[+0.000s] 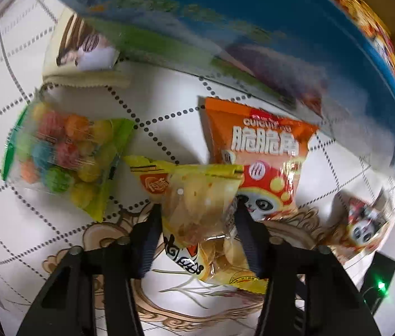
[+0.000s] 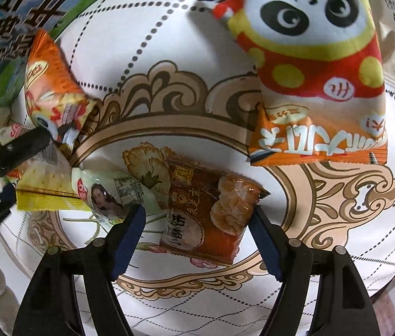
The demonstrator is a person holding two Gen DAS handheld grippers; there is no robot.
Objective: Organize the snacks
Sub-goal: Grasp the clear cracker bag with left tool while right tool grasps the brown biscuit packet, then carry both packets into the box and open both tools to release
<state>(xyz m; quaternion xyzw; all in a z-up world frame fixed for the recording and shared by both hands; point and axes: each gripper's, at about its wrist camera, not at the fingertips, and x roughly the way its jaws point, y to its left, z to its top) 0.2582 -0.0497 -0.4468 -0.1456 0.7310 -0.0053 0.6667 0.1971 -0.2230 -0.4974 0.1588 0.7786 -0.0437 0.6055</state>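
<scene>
In the left wrist view my left gripper (image 1: 197,204) is shut on a yellow chip bag (image 1: 197,210), pinched between both fingers above the tablecloth. An orange panda snack bag (image 1: 261,154) lies just beyond it, and a bag of coloured candy balls (image 1: 63,156) lies to the left. In the right wrist view my right gripper (image 2: 197,210) is open, its fingers on either side of a brown rice-cracker packet (image 2: 208,212) lying on the cloth. A pale green packet (image 2: 113,196) touches that packet's left side. The left gripper's finger (image 2: 23,142) shows at the far left with the yellow bag (image 2: 46,184).
A blue and green box (image 1: 225,28) stands along the far side, also in the right wrist view (image 2: 15,28). A cream packet (image 1: 85,56) lies by it. A large orange panda bag (image 2: 315,70) lies at upper right, a smaller one (image 2: 54,84) at left.
</scene>
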